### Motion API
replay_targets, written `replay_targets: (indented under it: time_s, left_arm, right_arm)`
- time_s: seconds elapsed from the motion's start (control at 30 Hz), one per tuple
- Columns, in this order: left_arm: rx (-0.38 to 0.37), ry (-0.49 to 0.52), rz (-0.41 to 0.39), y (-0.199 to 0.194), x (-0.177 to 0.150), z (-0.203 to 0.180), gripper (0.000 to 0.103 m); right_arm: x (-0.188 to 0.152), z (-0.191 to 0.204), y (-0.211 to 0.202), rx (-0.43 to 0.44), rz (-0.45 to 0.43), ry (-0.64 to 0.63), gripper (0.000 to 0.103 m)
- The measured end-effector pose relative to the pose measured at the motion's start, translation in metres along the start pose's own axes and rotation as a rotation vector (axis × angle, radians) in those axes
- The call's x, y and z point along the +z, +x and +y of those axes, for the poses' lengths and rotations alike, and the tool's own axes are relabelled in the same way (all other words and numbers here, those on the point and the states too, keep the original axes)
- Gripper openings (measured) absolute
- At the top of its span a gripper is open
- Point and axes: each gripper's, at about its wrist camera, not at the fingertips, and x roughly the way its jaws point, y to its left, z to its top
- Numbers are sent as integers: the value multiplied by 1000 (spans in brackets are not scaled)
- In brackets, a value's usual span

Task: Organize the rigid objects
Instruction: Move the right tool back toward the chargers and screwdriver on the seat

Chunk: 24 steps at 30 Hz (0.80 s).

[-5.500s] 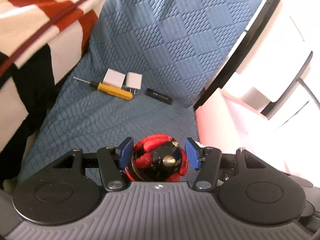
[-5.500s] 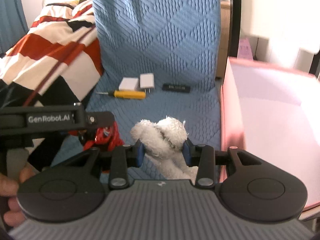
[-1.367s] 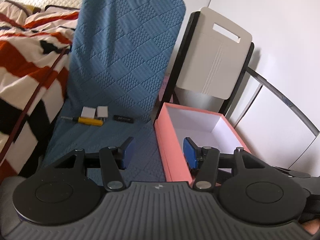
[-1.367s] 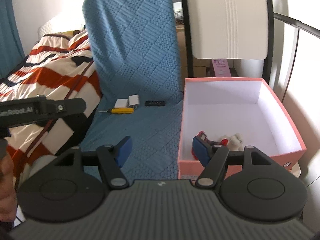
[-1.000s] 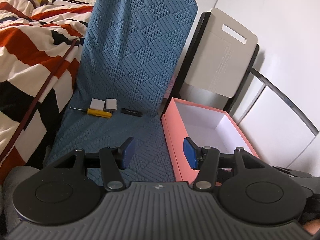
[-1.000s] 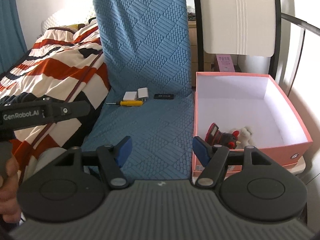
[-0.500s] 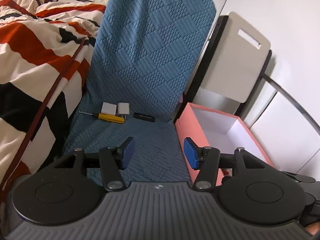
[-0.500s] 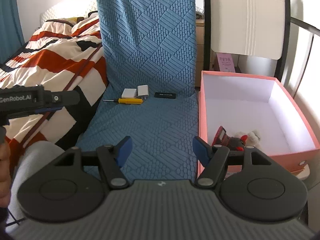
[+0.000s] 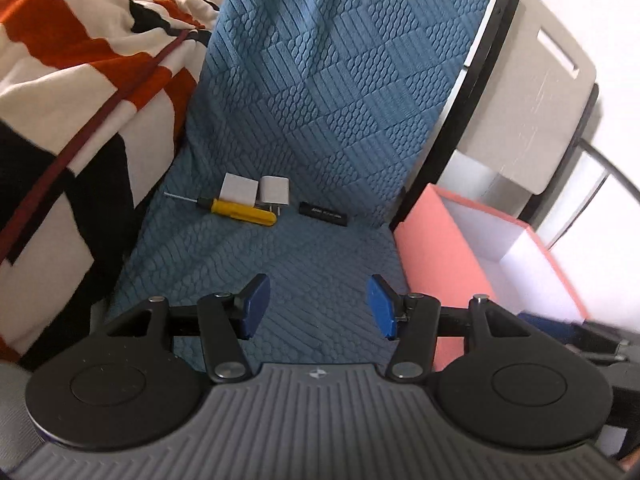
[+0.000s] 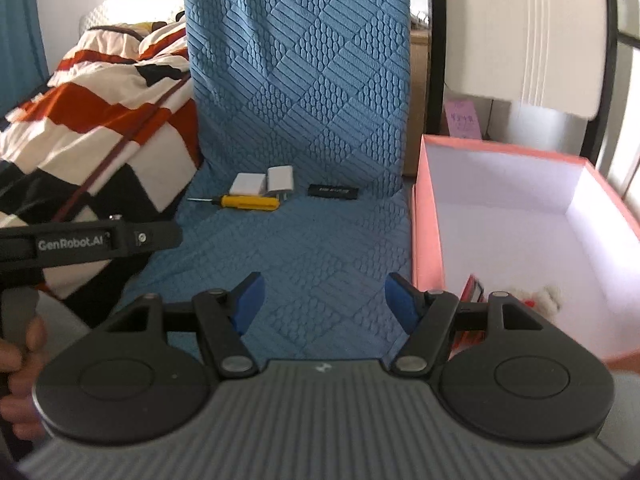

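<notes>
While both grippers are coming down and forward from above the pink box (image 10: 424,216), they are closing in on the row of small items at the back edge of the blue cushion (image 9: 304,264). The left gripper (image 9: 318,306) is holding its jaws apart with nothing between them — only cushion shows in the gap. The right gripper (image 10: 324,300) is likewise standing apart and empty.

A moment ago both were hovering over the box; the red toy (image 10: 474,288) and the white plush (image 10: 536,296) are now lying in its near corner, so that delivery looks complete.

Four items are waiting in the row: the yellow screwdriver (image 9: 244,211) at the left end, a white block (image 9: 239,189) and a white charger (image 9: 275,191) touching just behind it, and a black stick (image 9: 324,214) nearer the box. These rigid pieces are probably the next pickups — one per gripper.
</notes>
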Motion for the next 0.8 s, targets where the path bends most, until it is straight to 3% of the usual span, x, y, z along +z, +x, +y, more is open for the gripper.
replay_targets:
  time_s: [0.23,0.37,0.5,0.6,0.67,0.8]
  left_arm:
    - [45,82,3,39,13,4,60]
    - [65,52,2,61,24,15,60]
    - [82,49,24,83,34,24,61]
    - [98,45,37,96,42,32,69]
    - [121,65,53,106,48,36,69]
    - [101,-3,99,128,61,56,69]
  right_arm:
    - [9,-3,23,20,-21,-22,69]
    - [14,-4,42,23,3,-34,69]
    - [23,-6,59,51,11,-20,87]
    - [30,-8,72,66,0,-13,87]
    - [36,-9,85,73,1,-11,87]
    - [45,-14,109,87,20,-7,87]
